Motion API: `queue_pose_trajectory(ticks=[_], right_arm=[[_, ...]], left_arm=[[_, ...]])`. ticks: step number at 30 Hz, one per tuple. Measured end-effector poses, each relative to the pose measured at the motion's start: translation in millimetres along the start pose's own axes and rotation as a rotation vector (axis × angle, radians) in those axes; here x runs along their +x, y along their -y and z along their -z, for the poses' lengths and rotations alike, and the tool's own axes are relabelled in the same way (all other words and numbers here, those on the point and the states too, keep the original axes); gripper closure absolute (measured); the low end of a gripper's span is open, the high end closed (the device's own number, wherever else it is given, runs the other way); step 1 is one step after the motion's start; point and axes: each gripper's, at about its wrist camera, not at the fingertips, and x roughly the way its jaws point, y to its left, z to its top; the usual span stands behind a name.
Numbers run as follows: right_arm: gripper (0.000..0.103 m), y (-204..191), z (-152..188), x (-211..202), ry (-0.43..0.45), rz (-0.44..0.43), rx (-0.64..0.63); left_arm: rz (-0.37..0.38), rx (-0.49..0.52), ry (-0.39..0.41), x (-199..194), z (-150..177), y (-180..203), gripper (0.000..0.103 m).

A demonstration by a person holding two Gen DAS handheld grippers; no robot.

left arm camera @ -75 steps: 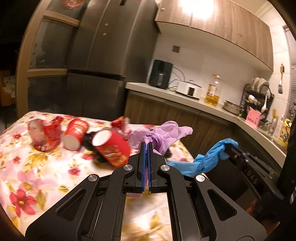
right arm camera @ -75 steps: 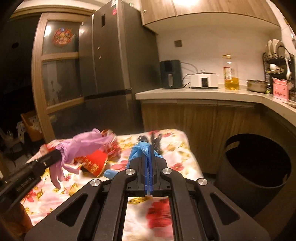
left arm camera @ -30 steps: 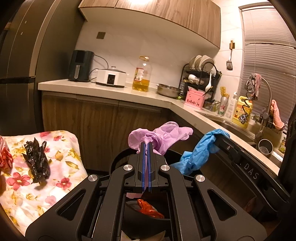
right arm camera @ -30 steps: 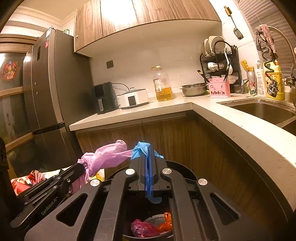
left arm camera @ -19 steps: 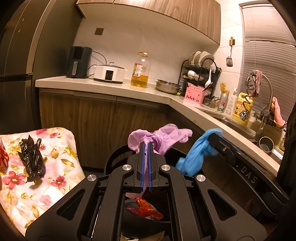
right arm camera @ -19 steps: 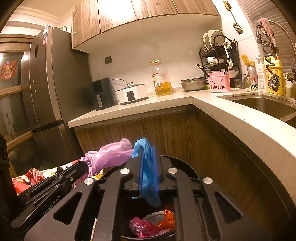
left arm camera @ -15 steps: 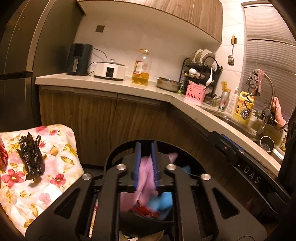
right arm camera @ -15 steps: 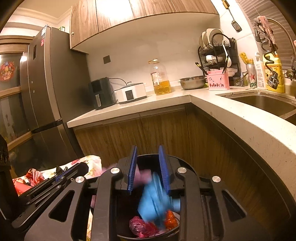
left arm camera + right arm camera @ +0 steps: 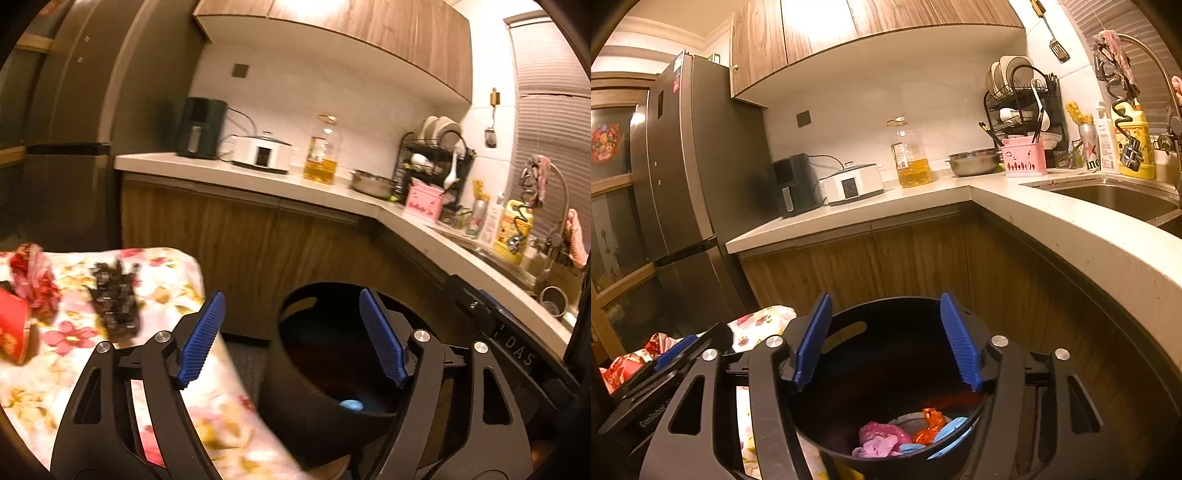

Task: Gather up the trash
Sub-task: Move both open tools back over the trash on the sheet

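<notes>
Where crumpled gloves lie, a round black bin gapes.

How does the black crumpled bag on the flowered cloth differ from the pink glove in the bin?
The black bag lies on the flowered tablecloth, not yet collected; the pink glove sits at the bottom of the black bin, already dropped. The bag is dark and lies apart from the red trash beside it; the glove is pale pink and lies against blue and orange trash. Both are limp and crumpled, and neither is held.
</notes>
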Motion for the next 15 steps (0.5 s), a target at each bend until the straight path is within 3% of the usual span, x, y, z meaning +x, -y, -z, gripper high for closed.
queue_pose_trajectory(ticks=[8, 15], right_arm=[[0.033, -28.5, 11.3, -10.7, -0.001, -0.048, -0.025], [0.031, -62.1, 27.2, -14.5, -0.021, -0.103, -0.048]], left_arm=[[-0.156, -0.016, 0.045, -40.3, 4.7, -39.7, 0.016], [-0.298, -0.053, 0.047, -75.5, 14.7, -91.6, 0.013]])
